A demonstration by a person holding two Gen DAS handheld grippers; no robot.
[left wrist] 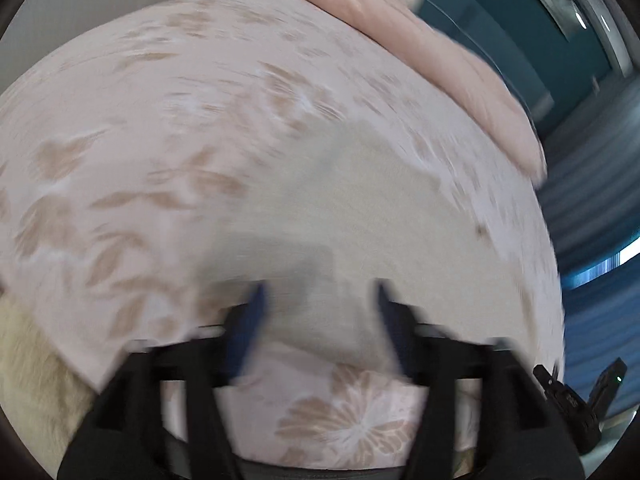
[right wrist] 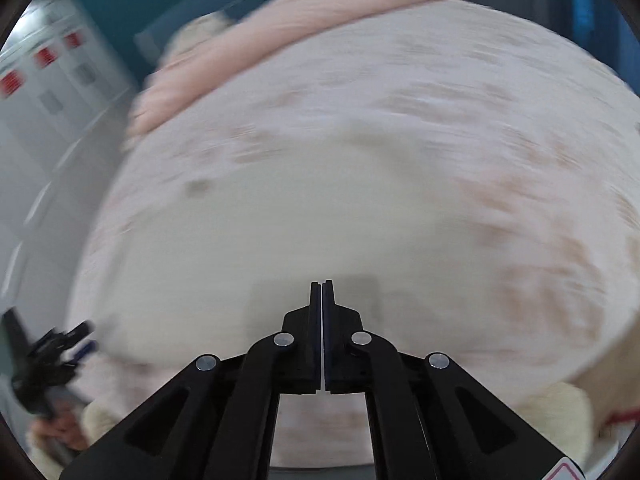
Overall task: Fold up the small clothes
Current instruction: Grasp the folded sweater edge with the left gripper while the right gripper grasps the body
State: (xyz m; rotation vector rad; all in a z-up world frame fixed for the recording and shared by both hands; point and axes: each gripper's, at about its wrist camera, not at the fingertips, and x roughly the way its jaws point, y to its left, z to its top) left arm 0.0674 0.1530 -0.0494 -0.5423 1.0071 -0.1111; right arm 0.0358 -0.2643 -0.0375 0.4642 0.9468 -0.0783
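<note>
A small pale beige garment (left wrist: pixel 360 200) lies flat on a pink floral bedsheet (left wrist: pixel 160 120). My left gripper (left wrist: pixel 320 300) is open, its blue-padded fingers apart just above the garment's near edge. In the right wrist view the same garment (right wrist: pixel 300 216) spreads ahead of my right gripper (right wrist: pixel 322 286), whose fingers are pressed together with nothing visible between them. Both views are motion-blurred.
A folded pink blanket (left wrist: pixel 420 40) lies along the bed's far edge, also in the right wrist view (right wrist: pixel 280 28). A cream fleece (left wrist: pixel 36 380) hangs at the bed's near corner. The other gripper shows at the frame edges (left wrist: pixel 576 396) (right wrist: pixel 52 356). Teal walls lie beyond.
</note>
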